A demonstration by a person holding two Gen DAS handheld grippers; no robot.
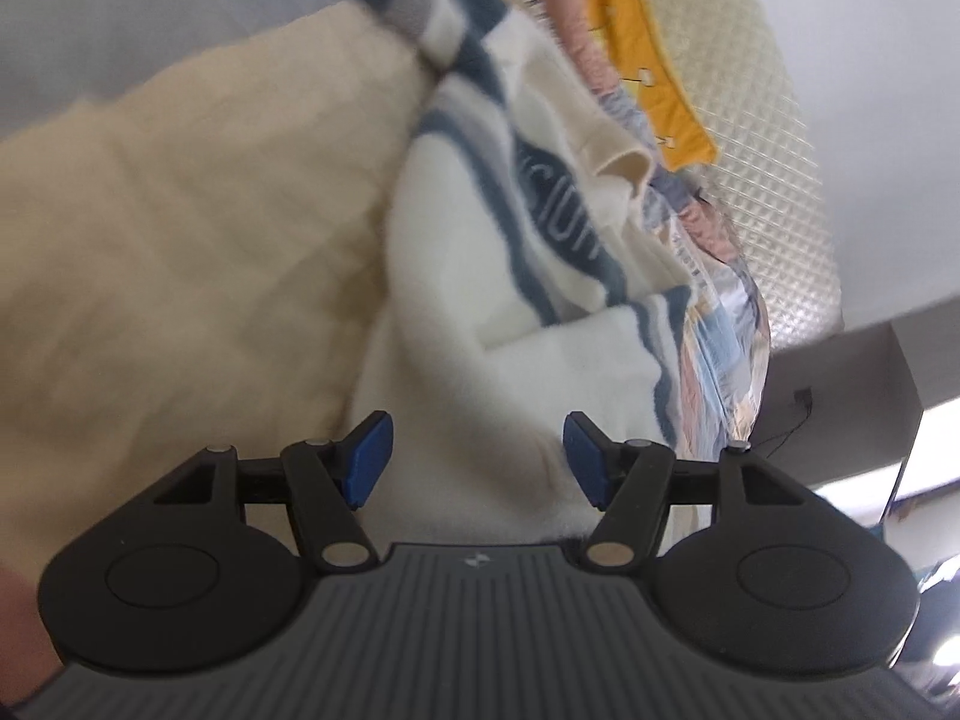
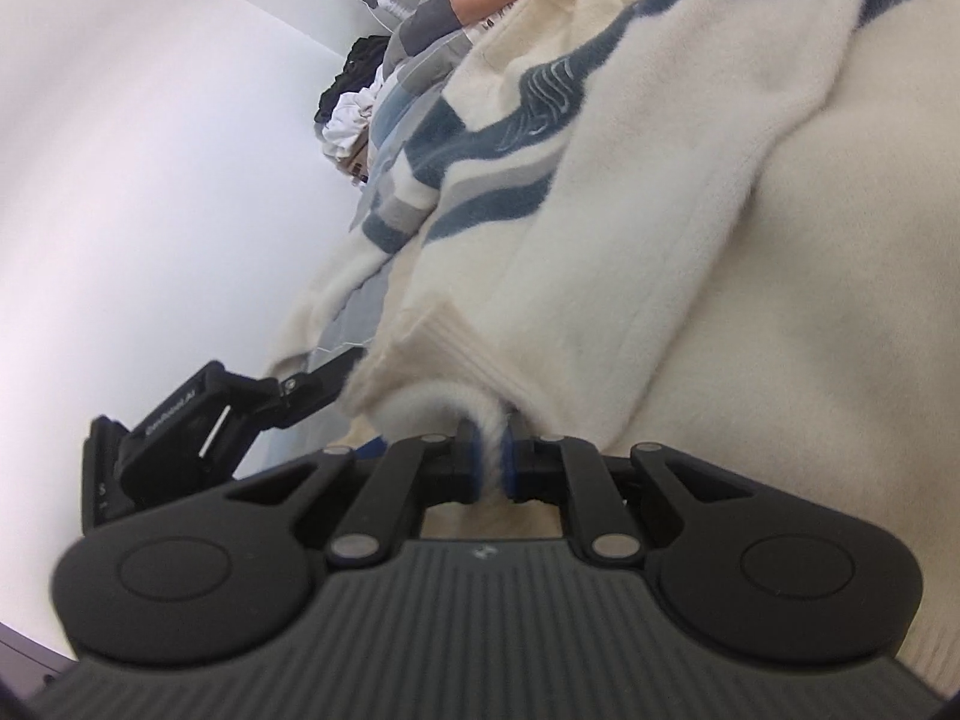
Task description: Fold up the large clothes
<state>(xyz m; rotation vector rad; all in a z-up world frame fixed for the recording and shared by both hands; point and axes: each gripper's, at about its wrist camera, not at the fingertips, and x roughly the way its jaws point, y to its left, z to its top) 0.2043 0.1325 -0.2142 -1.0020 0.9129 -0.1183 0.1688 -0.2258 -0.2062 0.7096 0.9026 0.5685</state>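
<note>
Right wrist view: right tool (image 2: 492, 468) clamped tight on a fold of the cream sweater (image 2: 690, 228), which fills the frame; only here the left tool (image 2: 312, 387) appears. Left wrist view: left tool (image 1: 477, 459) spread wide, holding nothing, sweater (image 1: 480, 312) just ahead. Blue-grey stripes; lettering unreadable.

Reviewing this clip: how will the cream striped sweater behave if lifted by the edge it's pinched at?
Probably floppy: the sweater already bunches and curls where the right gripper clamps its edge. Its thick, fuzzy knit suggests some weight, so it likely sags and hangs unevenly. The left gripper is open, supporting nothing.
</note>
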